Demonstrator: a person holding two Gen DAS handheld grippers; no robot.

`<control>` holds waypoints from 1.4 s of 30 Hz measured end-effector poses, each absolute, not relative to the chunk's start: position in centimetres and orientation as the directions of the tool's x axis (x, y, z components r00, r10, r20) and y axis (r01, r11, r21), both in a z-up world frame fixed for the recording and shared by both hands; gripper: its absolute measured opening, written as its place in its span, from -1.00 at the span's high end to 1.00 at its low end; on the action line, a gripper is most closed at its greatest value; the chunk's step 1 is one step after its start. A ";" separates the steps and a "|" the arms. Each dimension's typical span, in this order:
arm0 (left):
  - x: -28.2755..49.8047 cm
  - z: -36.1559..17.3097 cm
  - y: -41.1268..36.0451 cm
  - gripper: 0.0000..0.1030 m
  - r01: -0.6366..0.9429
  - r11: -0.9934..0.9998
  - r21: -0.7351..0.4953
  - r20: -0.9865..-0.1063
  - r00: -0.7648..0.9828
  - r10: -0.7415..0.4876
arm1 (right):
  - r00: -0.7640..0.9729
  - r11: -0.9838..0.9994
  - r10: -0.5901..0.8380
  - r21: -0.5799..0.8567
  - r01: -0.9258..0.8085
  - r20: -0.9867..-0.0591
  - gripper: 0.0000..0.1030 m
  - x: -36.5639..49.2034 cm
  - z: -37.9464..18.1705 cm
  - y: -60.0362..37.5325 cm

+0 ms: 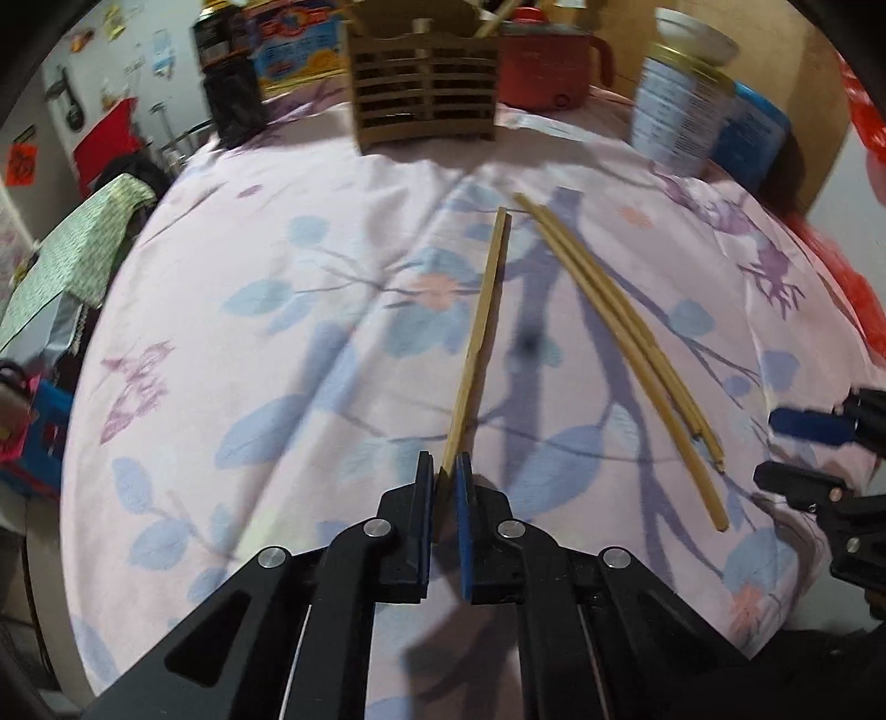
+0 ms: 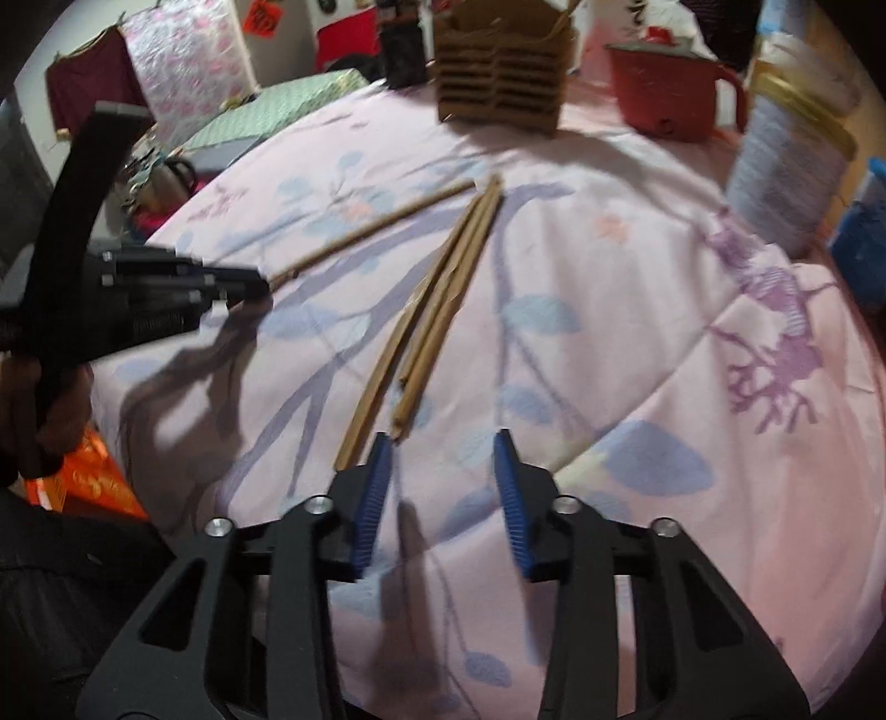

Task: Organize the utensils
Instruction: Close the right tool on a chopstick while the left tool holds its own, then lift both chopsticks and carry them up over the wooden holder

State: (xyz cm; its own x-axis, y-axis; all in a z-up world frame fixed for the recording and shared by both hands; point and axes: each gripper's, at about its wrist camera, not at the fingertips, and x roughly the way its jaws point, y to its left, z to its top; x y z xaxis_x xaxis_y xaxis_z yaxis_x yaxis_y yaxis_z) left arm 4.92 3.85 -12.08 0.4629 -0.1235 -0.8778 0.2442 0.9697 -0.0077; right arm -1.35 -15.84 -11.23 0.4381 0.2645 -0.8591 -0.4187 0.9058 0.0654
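Note:
My left gripper (image 1: 446, 471) is shut on the near end of a single wooden chopstick (image 1: 482, 315), which points away across the flowered pink tablecloth (image 1: 249, 249). In the right wrist view the same gripper (image 2: 266, 288) pinches that chopstick (image 2: 376, 231) from the left. Three more chopsticks (image 1: 620, 315) lie side by side to its right. My right gripper (image 2: 443, 440) is open just short of their near ends (image 2: 443, 293), with nothing between its blue pads. It also shows at the right edge of the left wrist view (image 1: 767, 446). A slatted wooden utensil holder (image 1: 423, 83) (image 2: 501, 83) stands at the far side.
Along the back stand a dark bottle (image 1: 230, 83), a colourful box (image 1: 299, 50), a red pot (image 1: 548, 61) (image 2: 670, 94) and a large tin (image 1: 681, 105) (image 2: 786, 160). The round table drops off at the left, with clutter beyond. A person's hand (image 2: 22, 399) grips the left tool.

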 end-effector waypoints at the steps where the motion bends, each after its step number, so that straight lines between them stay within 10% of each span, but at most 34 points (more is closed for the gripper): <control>1: 4.8 -12.0 4.2 0.84 0.231 0.973 -0.006 -0.879 0.463 -0.115 | 0.436 0.904 0.276 0.078 -0.421 -0.856 0.37 -1.3 -11.3 -15.7; 12: 4.8 -12.2 5.2 0.83 0.199 0.980 0.032 -0.894 0.444 -0.061 | 0.449 0.928 0.328 0.194 -0.319 -0.831 0.85 0.8 -12.6 -17.2; 24: 5.3 -12.0 5.3 0.86 0.198 0.980 0.019 -0.882 0.464 -0.077 | 0.485 0.950 0.301 0.212 -0.231 -0.821 0.87 1.6 -12.8 -20.2; 42: 14.0 6.6 5.8 0.87 0.219 0.975 -0.027 -0.728 0.664 -0.169 | 0.789 0.954 0.300 0.178 -0.242 -0.536 0.87 8.8 6.9 -23.1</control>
State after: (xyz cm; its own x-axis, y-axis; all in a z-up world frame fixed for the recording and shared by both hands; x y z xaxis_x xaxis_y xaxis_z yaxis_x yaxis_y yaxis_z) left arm 14.04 5.77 6.55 0.6642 -0.1690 -0.7282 0.2190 0.9754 -0.0266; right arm 8.76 -23.06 6.86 0.7889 0.3004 -0.5361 -0.2422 0.9537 0.1780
